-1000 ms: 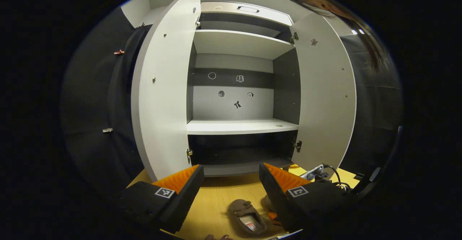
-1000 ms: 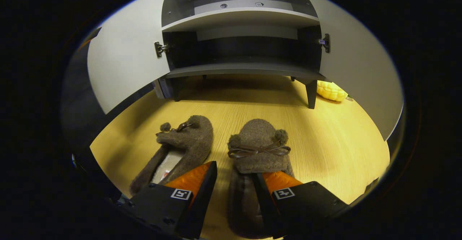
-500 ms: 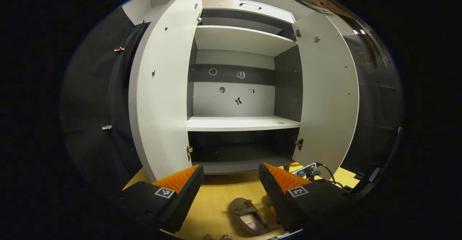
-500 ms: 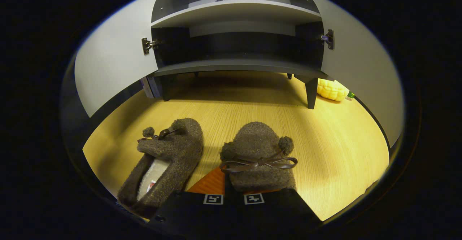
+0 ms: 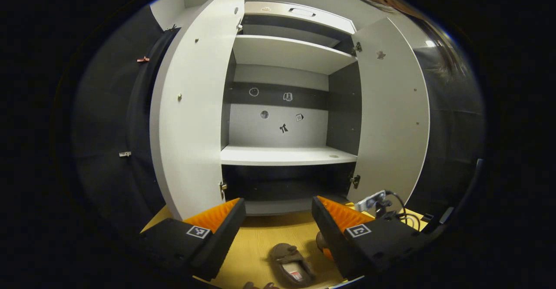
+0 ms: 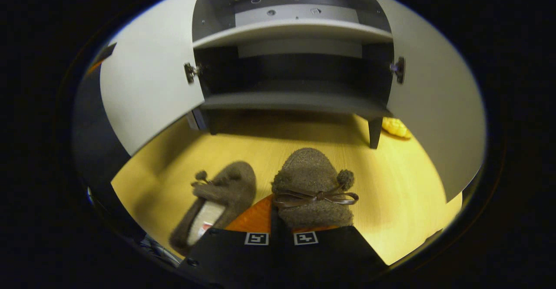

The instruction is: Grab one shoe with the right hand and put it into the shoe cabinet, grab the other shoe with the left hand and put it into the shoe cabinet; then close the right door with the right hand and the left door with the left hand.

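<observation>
My right gripper (image 6: pixel 273 213) is shut on the heel end of a brown fuzzy slipper with a bow (image 6: pixel 310 180), whose toe points at the shoe cabinet (image 6: pixel 295 102). The second brown slipper (image 6: pixel 217 200) lies on the wooden floor just left of it. In the left gripper view, that second slipper (image 5: pixel 289 260) lies on the floor below and between the fingers of my open left gripper (image 5: pixel 278 213), well apart from them. The cabinet's left door (image 5: pixel 191 119) and right door (image 5: pixel 391 115) both stand wide open, and its shelves (image 5: pixel 286 155) are bare.
A yellow object (image 6: pixel 395 127) lies on the floor beside the cabinet's right front leg (image 6: pixel 373 134). A small device with a black cable (image 5: pixel 378 200) shows by the right door's lower edge. Black cloth walls flank the cabinet. Wooden floor (image 6: pixel 404 184) stretches before it.
My right gripper shut on the bow slipper and has raised it a little toward the cabinet. My left gripper stayed open and nearly still.
</observation>
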`<state>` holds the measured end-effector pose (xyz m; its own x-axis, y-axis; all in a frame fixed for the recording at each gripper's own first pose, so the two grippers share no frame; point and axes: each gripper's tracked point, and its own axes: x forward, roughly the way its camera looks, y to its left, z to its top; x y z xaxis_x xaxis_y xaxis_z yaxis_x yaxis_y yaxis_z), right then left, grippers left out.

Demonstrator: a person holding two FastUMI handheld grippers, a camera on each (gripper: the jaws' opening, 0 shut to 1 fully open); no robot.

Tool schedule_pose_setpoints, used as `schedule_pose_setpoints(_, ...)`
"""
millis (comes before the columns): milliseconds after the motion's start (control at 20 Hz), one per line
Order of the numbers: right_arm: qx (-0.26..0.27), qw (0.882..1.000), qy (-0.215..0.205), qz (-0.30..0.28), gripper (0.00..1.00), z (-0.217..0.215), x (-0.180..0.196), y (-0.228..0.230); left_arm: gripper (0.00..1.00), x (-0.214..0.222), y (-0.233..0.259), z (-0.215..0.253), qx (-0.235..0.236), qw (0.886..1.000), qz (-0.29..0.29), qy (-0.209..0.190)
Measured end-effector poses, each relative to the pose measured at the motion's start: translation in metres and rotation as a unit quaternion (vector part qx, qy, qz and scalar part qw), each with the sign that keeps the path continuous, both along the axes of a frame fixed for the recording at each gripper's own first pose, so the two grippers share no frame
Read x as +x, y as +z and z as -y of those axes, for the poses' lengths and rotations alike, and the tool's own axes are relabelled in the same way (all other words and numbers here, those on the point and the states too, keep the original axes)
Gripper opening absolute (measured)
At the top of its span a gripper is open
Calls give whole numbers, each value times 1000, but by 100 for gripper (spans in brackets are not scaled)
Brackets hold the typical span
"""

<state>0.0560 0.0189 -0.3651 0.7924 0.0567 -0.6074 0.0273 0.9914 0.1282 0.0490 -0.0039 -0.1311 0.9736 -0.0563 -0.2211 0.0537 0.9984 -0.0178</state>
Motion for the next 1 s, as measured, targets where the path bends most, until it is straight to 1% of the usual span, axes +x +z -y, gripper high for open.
schedule_pose_setpoints(100,-11,999,1,45,6,8,22,57,98,-1,14,3,0,1000,17,-8)
schedule_pose_setpoints(250,-27,993,-8,112,6,17,63,135,97,-6,26,8,-11,999,29,-15)
schedule_pose_setpoints(350,-36,989,-13,144,6,19,87,174,97,-13,33,12,-18,999,37,-23)
schedule_pose_setpoints(450,-43,984,-12,170,6,19,110,203,97,-21,33,14,-16,999,32,-30)
schedule_pose_setpoints(550,-56,981,-18,186,6,29,135,230,97,-29,29,14,-8,999,22,-33)
schedule_pose_setpoints(750,-81,971,-38,220,6,56,202,283,97,-39,26,16,-7,999,9,-33)
schedule_pose_setpoints(900,-94,969,-36,225,6,72,258,300,97,-41,29,14,-10,1000,6,-14)
schedule_pose_setpoints(1000,-98,971,-32,214,6,82,296,298,97,-38,30,11,-10,1000,5,8)
